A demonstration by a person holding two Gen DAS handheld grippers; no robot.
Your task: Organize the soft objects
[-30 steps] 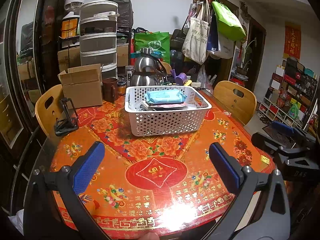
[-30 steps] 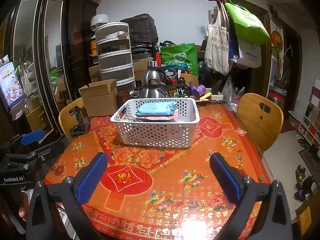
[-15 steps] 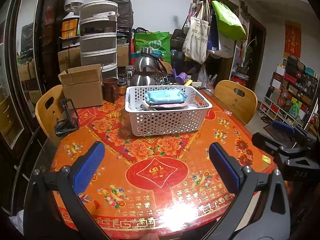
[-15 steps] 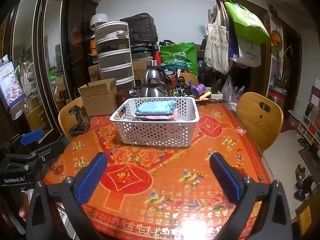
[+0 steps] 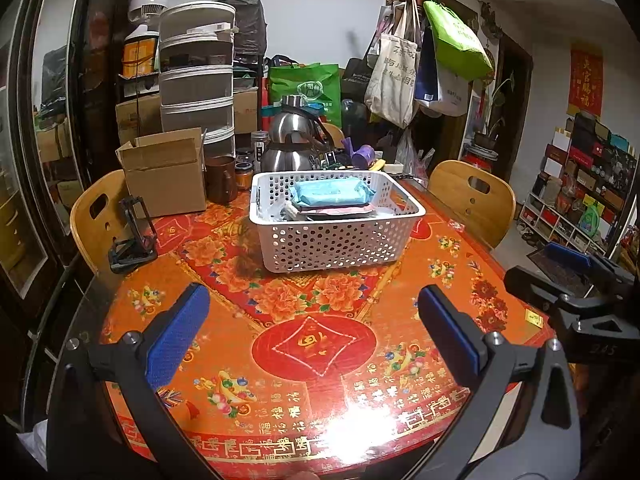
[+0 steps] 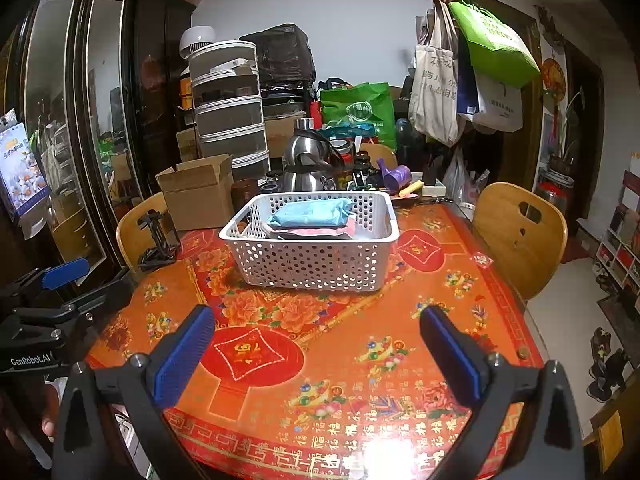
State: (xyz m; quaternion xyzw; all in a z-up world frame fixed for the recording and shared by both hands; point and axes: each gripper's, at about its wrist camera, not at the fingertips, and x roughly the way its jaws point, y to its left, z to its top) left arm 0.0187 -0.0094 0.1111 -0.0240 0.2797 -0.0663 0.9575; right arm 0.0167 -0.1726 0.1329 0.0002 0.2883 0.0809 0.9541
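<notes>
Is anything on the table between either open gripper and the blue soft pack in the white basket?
Nothing visible on the bare tablecloth. Only the basket near wall fronts the blue pack, for left gripper and right gripper; reach over it.

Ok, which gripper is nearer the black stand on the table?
Left. The left gripper is at the table's near left side, with the stand just ahead and to its left. The right gripper is farther off, toward the table's right side.
</notes>
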